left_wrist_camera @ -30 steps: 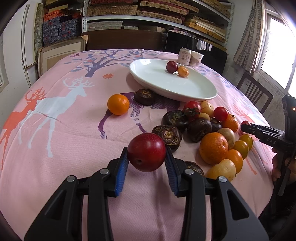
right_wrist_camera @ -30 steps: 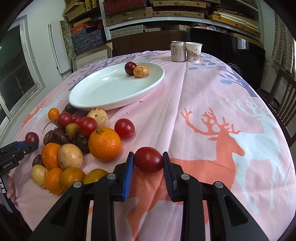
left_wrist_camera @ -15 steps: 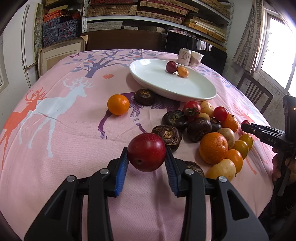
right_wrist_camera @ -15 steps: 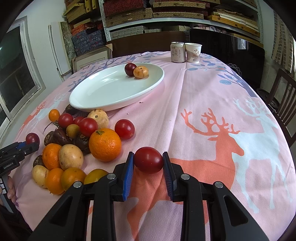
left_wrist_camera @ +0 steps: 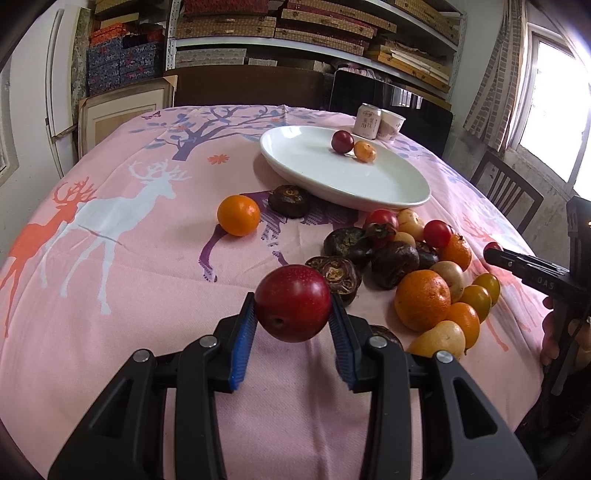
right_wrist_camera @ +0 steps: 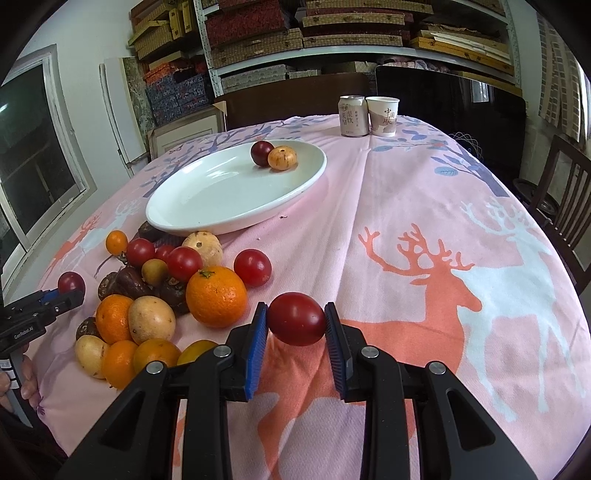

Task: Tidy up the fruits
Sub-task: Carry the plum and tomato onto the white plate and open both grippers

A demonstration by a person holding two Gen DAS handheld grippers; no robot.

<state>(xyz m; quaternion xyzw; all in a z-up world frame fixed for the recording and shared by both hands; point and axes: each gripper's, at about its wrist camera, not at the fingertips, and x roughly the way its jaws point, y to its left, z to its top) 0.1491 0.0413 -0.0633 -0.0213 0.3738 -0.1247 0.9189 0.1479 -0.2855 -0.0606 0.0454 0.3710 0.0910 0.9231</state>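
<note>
Tablecloth point(left_wrist_camera: 155, 280), pink with printed deer and a tree, covers a round table below shelves point(right_wrist_camera: 332, 33) stacked with boxes, a window on either side. The left gripper point(left_wrist_camera: 293, 325) clamps a dark red plum point(left_wrist_camera: 293, 302) above the cloth, while the right gripper point(right_wrist_camera: 297, 334) clamps a red tomato point(right_wrist_camera: 296, 324). Loose fruit point(right_wrist_camera: 159, 295) lies heaped before the white plate point(right_wrist_camera: 207, 199), which holds two pieces.

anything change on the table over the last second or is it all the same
Nothing visibly changed. The left gripper keeps its jaws shut on the red plum, and the right gripper keeps its jaws shut on the red tomato, both held above the pink tablecloth. The white plate still holds its two fruits, and the fruit pile beside it lies as before.
</note>
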